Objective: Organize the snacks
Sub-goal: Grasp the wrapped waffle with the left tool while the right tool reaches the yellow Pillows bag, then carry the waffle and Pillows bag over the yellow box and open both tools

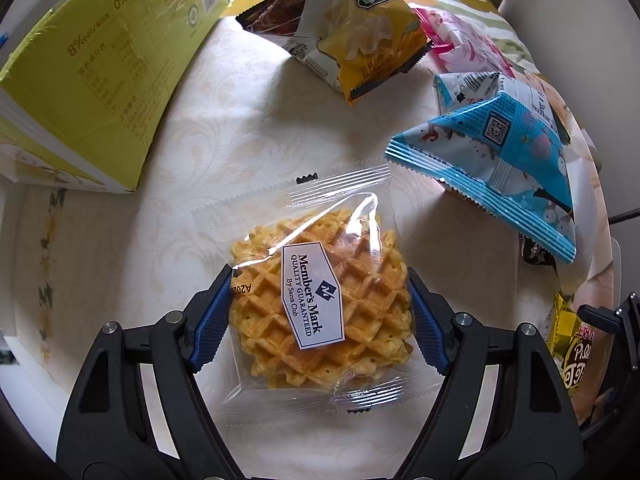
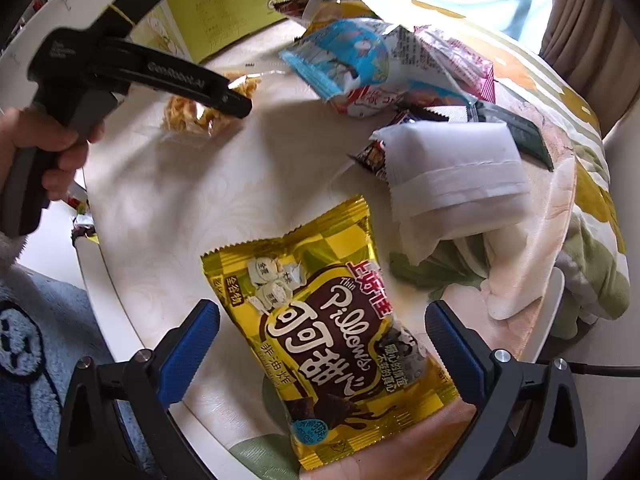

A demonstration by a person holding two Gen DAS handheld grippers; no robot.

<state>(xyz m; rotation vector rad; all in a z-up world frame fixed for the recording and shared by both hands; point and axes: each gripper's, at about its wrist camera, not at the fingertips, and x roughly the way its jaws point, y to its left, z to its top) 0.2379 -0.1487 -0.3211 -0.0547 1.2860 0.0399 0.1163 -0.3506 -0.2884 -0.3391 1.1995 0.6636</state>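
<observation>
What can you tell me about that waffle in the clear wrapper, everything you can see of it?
The waffle packet is a golden, grid-patterned waffle sealed in clear, crinkly plastic with crimped, zigzag-cut ends. A white label reads "Member's Mark, Quality Guaranteed". It lies flat on the pale patterned tabletop, apart from the other snacks. The left gripper straddles it, its blue pads right at the wrapper's two sides. In the right wrist view it shows only partly, behind that gripper's arm.

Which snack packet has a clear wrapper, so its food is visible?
The waffle packet between the left gripper's fingers; the other packets are printed and opaque.
</observation>
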